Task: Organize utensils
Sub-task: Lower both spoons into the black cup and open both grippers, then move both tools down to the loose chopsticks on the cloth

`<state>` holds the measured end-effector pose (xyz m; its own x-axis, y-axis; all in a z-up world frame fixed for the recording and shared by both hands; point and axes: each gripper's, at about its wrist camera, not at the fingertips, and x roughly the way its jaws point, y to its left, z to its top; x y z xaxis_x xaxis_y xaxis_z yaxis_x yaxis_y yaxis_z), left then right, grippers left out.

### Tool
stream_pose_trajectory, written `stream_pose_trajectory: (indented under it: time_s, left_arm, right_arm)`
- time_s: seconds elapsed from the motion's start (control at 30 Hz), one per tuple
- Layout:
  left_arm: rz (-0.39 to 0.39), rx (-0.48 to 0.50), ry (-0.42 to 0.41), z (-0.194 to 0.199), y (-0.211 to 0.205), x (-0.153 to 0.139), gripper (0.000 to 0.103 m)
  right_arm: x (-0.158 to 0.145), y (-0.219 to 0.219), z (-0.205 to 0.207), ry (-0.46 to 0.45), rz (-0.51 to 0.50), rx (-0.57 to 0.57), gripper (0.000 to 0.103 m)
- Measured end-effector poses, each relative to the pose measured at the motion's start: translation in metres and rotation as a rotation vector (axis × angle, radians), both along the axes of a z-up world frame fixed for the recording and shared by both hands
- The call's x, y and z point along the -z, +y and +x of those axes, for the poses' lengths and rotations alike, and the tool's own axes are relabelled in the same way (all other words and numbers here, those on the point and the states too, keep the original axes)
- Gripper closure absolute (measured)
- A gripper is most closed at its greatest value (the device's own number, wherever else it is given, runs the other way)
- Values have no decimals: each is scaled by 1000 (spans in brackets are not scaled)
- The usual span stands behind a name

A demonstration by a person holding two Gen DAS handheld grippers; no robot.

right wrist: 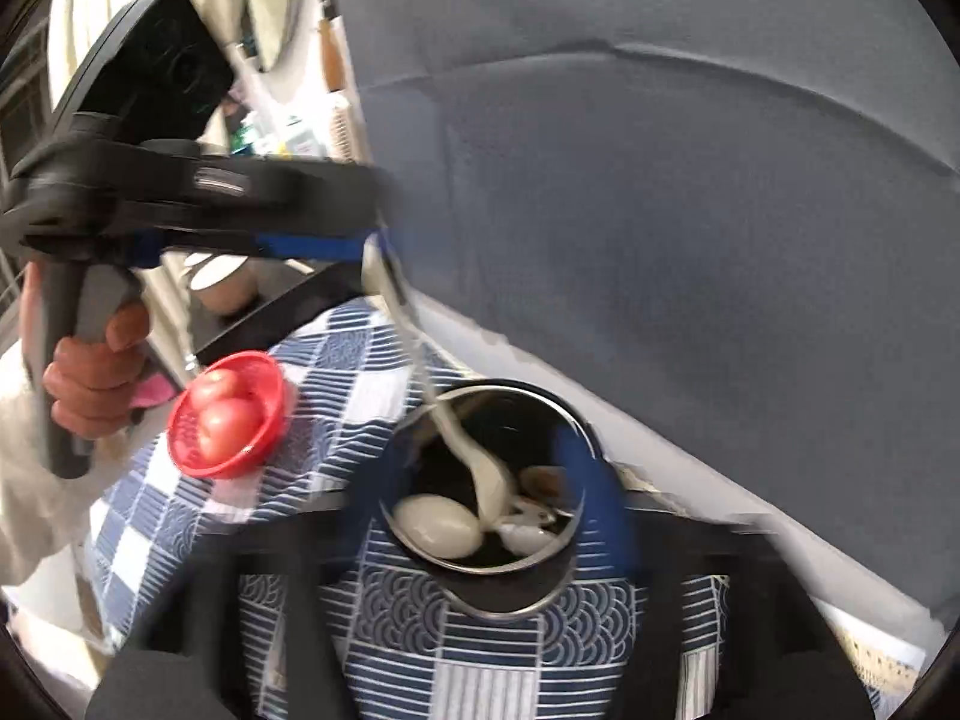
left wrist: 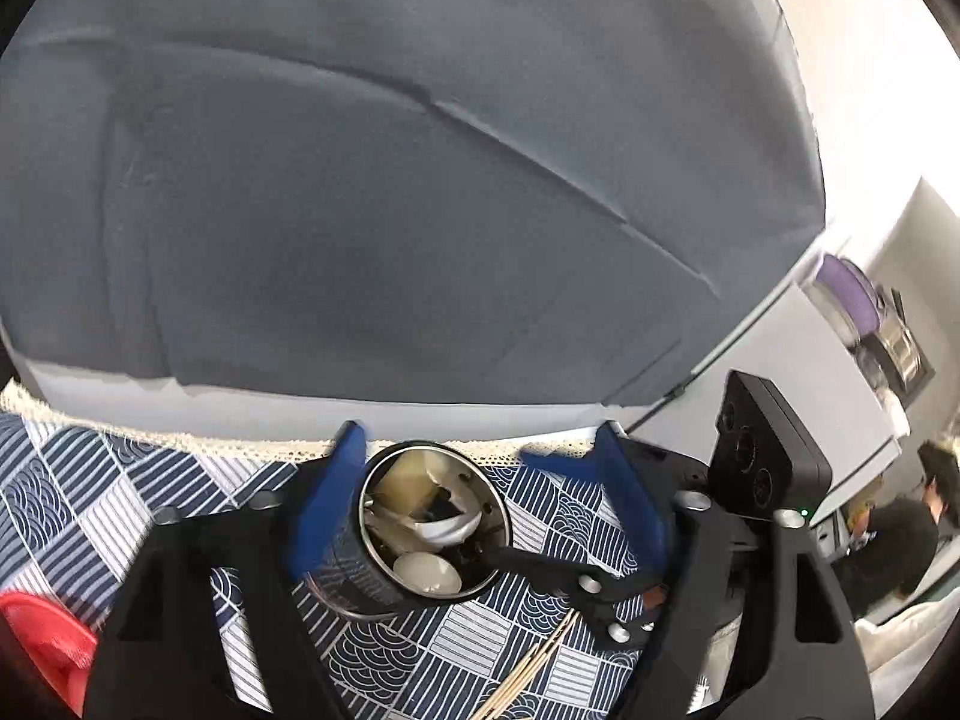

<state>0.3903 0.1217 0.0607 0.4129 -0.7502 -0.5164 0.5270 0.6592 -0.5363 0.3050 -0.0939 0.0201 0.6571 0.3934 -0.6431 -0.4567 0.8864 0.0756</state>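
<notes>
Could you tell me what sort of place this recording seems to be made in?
Probably a lived-in home or staged room: a table under a patterned tablecloth, a metal utensil cup holding spoons, a red bowl of tomatoes, with cluttered shelves behind.

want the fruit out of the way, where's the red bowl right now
The red bowl sits on the checked tablecloth, left of the steel cup in the right wrist view.

A steel cup [right wrist: 510, 588] is seen on a blue-and-white patterned cloth [right wrist: 336, 372], holding white spoons [right wrist: 435, 519]. A long white spoon [right wrist: 420, 354] leans from it. A red basket [right wrist: 231, 414] with two tomatoes [right wrist: 225, 423] sits leftward.
</notes>
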Motion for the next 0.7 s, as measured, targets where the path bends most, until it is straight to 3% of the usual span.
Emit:
stream_pose_trajectory:
  time_s: [0.07,0.17,0.3,0.5,0.7]
  left_arm:
    - [6,-13,18,-2,4,4,24]
    - [76,-50,25,-10,7,12,15]
    - [142,-63,33,-23,3,19,6]
    - [271,-47,49,-42,-12,38,6]
    - [321,-49,74,-66,-21,59,6]
  right_arm:
    - [5,-12,-3,22,24,29,30]
    - [17,-31,-12,35,-10,108,18]
    - [33,-51,-24,71,-73,155,18]
    - [60,-80,-49,150,-107,216,16]
    - [89,-96,-76,234,-142,270,16]
